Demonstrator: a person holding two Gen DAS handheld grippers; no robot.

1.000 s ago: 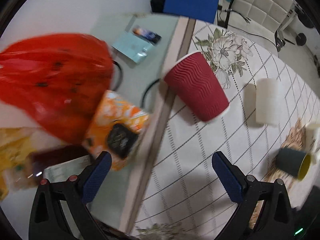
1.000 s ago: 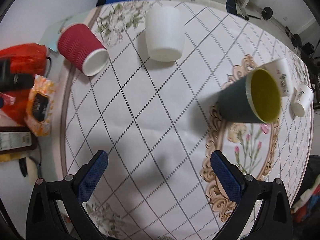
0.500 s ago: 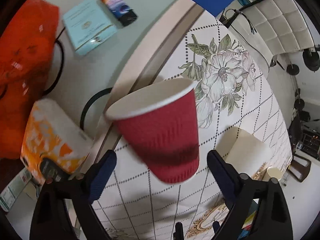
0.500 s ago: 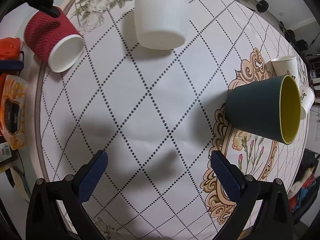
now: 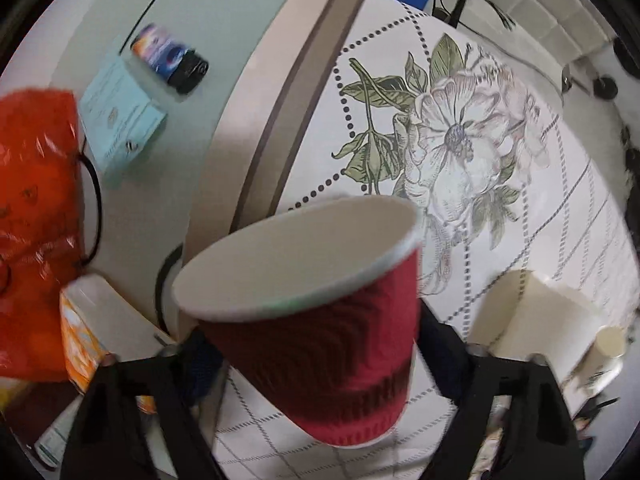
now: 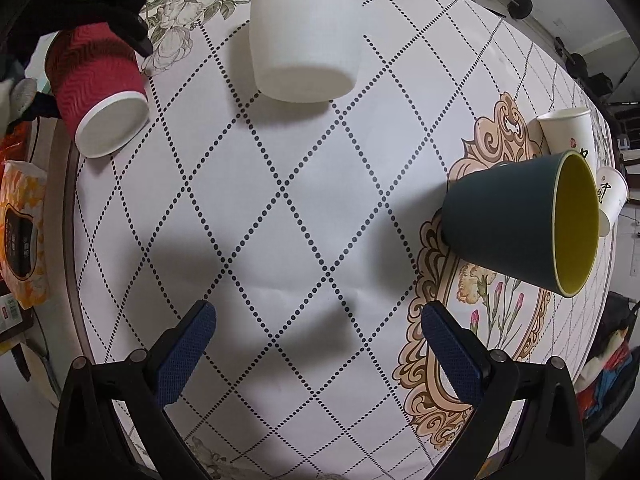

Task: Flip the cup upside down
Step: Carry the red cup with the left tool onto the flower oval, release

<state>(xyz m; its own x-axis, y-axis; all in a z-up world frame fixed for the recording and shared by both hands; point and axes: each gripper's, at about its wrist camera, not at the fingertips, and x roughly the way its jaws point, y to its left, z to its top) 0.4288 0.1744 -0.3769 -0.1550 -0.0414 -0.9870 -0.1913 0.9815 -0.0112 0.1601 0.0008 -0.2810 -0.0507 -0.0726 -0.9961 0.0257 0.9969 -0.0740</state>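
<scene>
1. Left gripper (image 5: 316,364) low in the frame of its own camera, fingers closed against the sides of the red cup (image 5: 320,320); blue pads mostly hidden behind the cup wall.
2. Red cup filling the lower centre of the left view, tilted, white-rimmed mouth turned up and toward the upper left, base toward the bottom edge.
3. Same red cup at upper left of the right view (image 6: 96,92), mouth facing down and toward the lens, a dark finger of the other tool against its upper side.
4. Right gripper (image 6: 318,354) at the bottom of its own view, blue pads spread wide, nothing between them, above the dotted tablecloth (image 6: 280,208).
5. White cup (image 6: 306,36) at top centre of the right view, mouth down on the cloth.
6. Dark cup with yellow inside (image 6: 516,220) at right, two small paper cups (image 6: 568,128) just behind it.
7. Orange packet (image 6: 22,232) at the left edge, off the cloth; red bag (image 5: 36,220) at far left of the left view.
</scene>
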